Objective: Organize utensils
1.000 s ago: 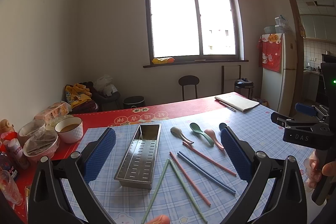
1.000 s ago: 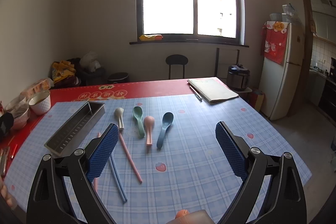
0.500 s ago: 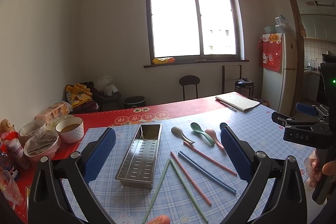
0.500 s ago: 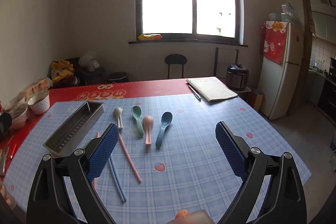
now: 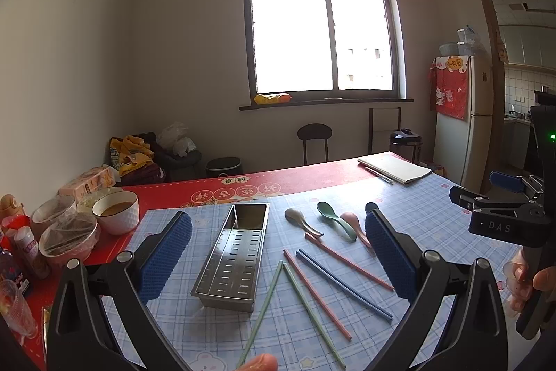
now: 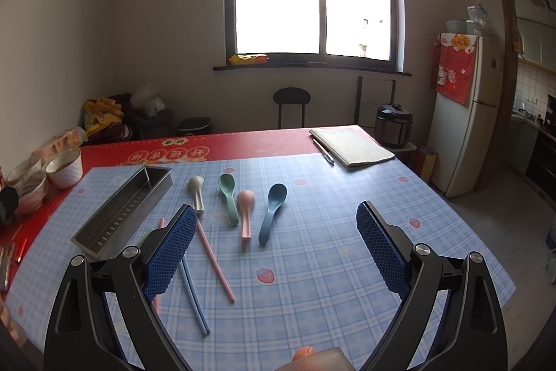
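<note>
Clearly nothing is stowed yet. At the left edge of the left wrist view, food bowls (image 5: 114, 214) crowd the red cloth. Right of them, in the lower middle, the steel tray (image 5: 233, 256) lies empty on the checked tabletop (image 5: 434, 214), its long axis running away from the camera. The left gripper (image 5: 274, 261) hovers above it with its fingers (image 5: 166, 258) wide apart, holding nothing.

Further right lie the chopsticks (image 5: 344, 280): a green pair touching at the far tips, then pink and blue sticks, some lying close together. Above them sit four spoons (image 5: 336, 220), near each other, bowls pointing away; the pink one's bowl lies just beside the green one's handle.

At the right edge, a hand (image 5: 528, 280) carries the right gripper (image 6: 274, 246); in its own view the fingers (image 6: 380, 249) also stand spread and empty above the spoons.

The likely trouble: thin sticks lying flat can slip or roll out of a pinch, a grab may drag a neighbour along, and a long stick dropped crosswise would bridge the tray's rim.
</note>
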Demonstrator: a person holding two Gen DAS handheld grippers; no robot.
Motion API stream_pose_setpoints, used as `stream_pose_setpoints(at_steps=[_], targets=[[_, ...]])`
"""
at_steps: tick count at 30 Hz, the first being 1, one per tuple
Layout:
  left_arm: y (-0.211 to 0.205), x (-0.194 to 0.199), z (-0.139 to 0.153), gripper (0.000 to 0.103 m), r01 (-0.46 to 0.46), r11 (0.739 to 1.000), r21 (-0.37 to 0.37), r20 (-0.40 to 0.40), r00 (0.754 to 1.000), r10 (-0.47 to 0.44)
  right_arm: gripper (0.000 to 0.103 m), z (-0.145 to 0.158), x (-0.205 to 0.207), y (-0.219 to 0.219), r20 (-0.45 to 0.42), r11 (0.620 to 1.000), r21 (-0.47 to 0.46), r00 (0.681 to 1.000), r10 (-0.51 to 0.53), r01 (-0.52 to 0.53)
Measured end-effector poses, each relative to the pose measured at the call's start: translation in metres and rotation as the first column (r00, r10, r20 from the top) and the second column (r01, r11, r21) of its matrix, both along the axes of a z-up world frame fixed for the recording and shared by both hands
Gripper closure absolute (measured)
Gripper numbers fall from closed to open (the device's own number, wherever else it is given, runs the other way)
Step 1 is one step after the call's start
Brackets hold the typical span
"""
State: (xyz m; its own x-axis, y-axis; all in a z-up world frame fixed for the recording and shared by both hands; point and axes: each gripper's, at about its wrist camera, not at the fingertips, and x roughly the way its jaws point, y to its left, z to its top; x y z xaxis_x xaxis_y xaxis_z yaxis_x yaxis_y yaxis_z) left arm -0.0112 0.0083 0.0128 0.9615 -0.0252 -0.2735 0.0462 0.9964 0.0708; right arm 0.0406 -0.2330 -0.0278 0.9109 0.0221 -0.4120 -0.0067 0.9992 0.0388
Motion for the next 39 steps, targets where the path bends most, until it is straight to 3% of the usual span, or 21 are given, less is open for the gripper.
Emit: stream_pose_setpoints(at_steps=[6, 10, 12, 16, 21, 25, 27, 30, 33, 35, 38, 39], targets=[[0.021, 0.011, -0.007, 0.005, 0.002, 0.995, -0.103, 0.002, 1.0, -0.002, 0.013, -0.006, 0.01, 0.001, -0.021, 0.999, 0.013, 0.999, 0.03, -0.03], [0.029, 0.014, -0.019, 0.005, -0.016, 0.998, -0.064, 0.035, 0.999, 0.019, 0.013, -0.018, 0.022, 0.002, -0.03, 0.996, 0.028, 0.996, 0.081, -0.08], [0.033, 0.018, -0.026, 0.005, -0.028, 0.999, -0.041, 0.01, 1.0, 0.028, 0.013, -0.026, 0.027, 0.005, -0.026, 0.994, 0.019, 0.994, 0.108, -0.108], [0.047, 0.022, -0.04, 0.005, -0.017, 0.996, -0.087, -0.03, 0.999, 0.015, 0.013, -0.041, 0.039, 0.007, -0.029, 0.992, 0.024, 0.992, 0.125, -0.124], [0.058, 0.028, -0.058, 0.005, -0.036, 0.996, -0.087, -0.105, 0.994, 0.027, 0.013, -0.06, 0.057, 0.011, -0.079, 0.988, 0.046, 0.985, 0.151, -0.148], [0.063, 0.029, -0.067, 0.005, -0.001, 0.991, -0.133, -0.153, 0.988, -0.019, 0.013, -0.078, 0.069, 0.02, -0.116, 0.985, 0.032, 0.978, 0.172, -0.17], [0.063, 0.031, -0.075, 0.006, 0.022, 0.992, -0.121, -0.177, 0.983, -0.044, 0.013, -0.086, 0.075, 0.022, -0.139, 0.983, 0.045, 0.973, 0.185, -0.18], [0.066, 0.037, -0.088, 0.022, 0.065, 0.991, -0.119, -0.233, 0.968, -0.091, 0.013, -0.093, 0.08, 0.025, -0.141, 0.975, 0.053, 0.965, 0.22, -0.215], [0.071, 0.043, -0.106, 0.038, 0.114, 0.981, -0.156, -0.281, 0.947, -0.155, 0.013, -0.094, 0.077, 0.028, -0.104, 0.978, 0.001, 0.973, 0.208, -0.209], [0.069, 0.051, -0.12, 0.056, 0.139, 0.976, -0.164, -0.347, 0.919, -0.189, 0.013, -0.097, 0.077, 0.029, -0.1, 0.977, -0.008, 0.972, 0.213, -0.215], [0.063, 0.064, -0.141, 0.076, 0.154, 0.98, -0.123, -0.429, 0.882, -0.193, 0.013, -0.103, 0.081, 0.028, -0.113, 0.974, 0.006, 0.968, 0.225, -0.226], [0.062, 0.069, -0.146, 0.078, 0.155, 0.981, -0.115, -0.455, 0.87, -0.191, 0.013, -0.106, 0.081, 0.028, -0.118, 0.974, 0.011, 0.967, 0.228, -0.228]])
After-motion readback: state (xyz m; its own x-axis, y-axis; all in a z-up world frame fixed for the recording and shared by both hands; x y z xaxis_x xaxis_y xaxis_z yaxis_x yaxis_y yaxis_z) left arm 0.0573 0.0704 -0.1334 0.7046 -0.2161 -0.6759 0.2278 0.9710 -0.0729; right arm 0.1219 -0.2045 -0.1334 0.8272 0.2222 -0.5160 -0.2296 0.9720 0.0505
